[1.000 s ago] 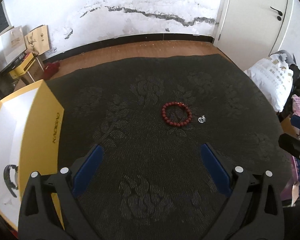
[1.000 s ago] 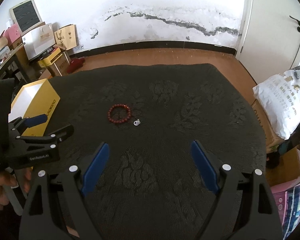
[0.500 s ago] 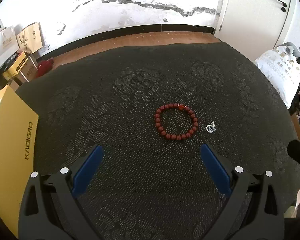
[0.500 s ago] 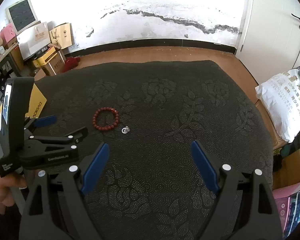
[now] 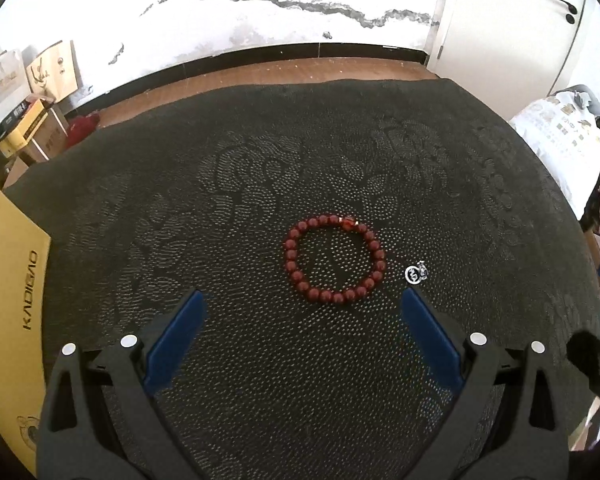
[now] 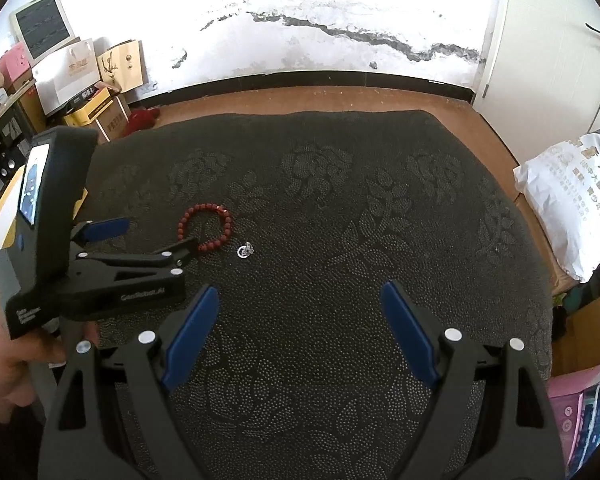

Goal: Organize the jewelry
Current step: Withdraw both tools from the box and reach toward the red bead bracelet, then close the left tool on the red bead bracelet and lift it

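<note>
I'm looking down on a dark flowered cloth [image 5: 260,380] spread over the whole work surface, with a yellow box [image 5: 8,300] sitting at its left edge. My left gripper [image 5: 300,304] hangs low over the middle of the cloth, jaws spread wide with nothing between them, blue pads bare. My right gripper [image 6: 300,296] hovers nearer the front edge, spread just as wide and empty too; from its camera I see the left one side-on, its near finger crossing in front of the beads.

The red bead bracelet [image 5: 335,258] lies flat in a ring near the middle of the cloth, just ahead of my left fingertips. Just to its right, apart from it, sits a small silver ring [image 5: 415,273].

I judge the bracelet is the one to take. To do it well, I'd come down straddling one side of the ring of beads, not the whole loop, and squeeze gently so they don't roll out. I'd keep clear of the silver piece.
</note>
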Demonstrator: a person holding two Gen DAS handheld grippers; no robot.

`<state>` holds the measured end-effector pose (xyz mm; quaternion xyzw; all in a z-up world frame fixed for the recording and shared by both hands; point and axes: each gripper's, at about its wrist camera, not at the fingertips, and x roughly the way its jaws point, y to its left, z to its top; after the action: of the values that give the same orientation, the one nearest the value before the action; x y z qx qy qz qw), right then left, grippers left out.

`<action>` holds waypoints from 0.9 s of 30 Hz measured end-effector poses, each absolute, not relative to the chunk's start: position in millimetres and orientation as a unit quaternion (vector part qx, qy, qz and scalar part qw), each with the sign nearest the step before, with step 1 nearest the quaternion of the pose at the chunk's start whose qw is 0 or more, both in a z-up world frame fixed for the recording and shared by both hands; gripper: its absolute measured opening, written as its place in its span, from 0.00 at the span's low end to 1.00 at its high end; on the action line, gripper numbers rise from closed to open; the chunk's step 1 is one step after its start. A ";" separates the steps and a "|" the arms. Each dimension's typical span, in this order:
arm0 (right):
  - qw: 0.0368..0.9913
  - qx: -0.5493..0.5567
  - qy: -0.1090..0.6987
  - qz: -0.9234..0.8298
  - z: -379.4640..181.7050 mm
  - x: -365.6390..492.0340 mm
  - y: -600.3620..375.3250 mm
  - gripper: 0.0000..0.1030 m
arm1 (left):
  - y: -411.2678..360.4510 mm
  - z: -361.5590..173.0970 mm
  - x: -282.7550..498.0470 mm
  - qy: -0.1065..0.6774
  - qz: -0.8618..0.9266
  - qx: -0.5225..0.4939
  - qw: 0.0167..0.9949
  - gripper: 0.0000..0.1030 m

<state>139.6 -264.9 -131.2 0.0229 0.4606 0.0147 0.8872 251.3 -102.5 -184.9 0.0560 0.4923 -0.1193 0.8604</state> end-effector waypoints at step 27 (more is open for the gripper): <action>0.881 0.022 0.472 0.020 -140.4 144.4 -275.5 0.79 | -133.6 -208.3 270.7 0.457 -0.133 0.100 0.874 0.48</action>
<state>144.4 -275.5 -140.4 0.0216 0.4718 0.0195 0.8812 270.7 -133.6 -208.3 0.1000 0.4570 -0.1329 0.8738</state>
